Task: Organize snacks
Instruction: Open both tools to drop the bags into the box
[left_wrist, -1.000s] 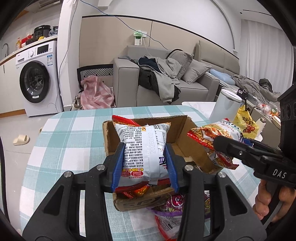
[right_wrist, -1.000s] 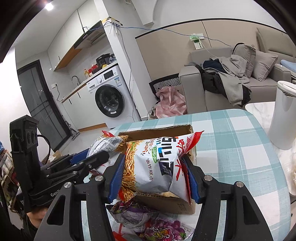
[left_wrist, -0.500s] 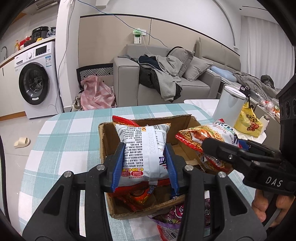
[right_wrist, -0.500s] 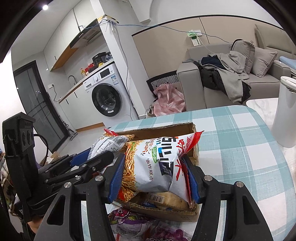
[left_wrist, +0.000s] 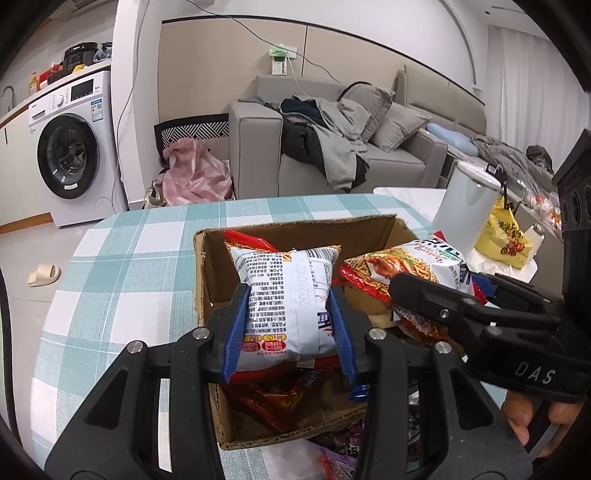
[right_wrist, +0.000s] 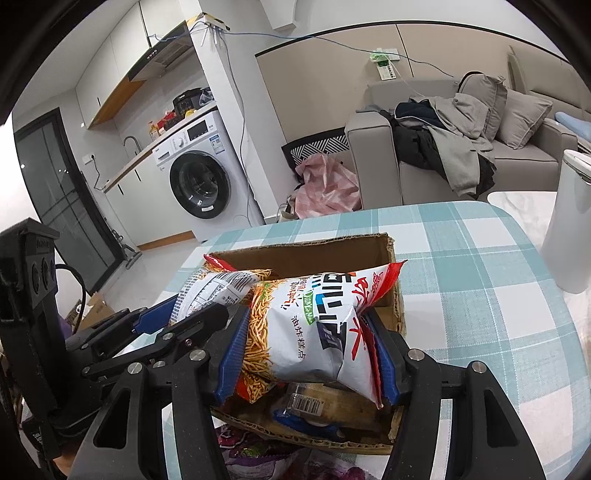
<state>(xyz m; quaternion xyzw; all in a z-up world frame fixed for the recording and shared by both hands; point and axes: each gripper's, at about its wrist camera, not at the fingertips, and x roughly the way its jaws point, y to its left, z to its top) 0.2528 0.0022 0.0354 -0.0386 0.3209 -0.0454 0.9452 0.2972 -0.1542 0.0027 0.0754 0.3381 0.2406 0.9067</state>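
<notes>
Nearby: purple packets (right_wrist: 258, 458) crowd box (left_wrist: 295, 229) front — bin (left_wrist: 465, 206) beside.

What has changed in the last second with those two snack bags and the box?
Both grippers carried their bags forward and down over the cardboard box, whose inside now shows more. Unchanged: the left gripper clamps the white packet, the right gripper the noodle-snack bag; neither is released.

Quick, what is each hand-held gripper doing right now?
Left hand-held gripper: closed on a white snack bag.
Right hand-held gripper: closed on a noodle snack bag.
</notes>
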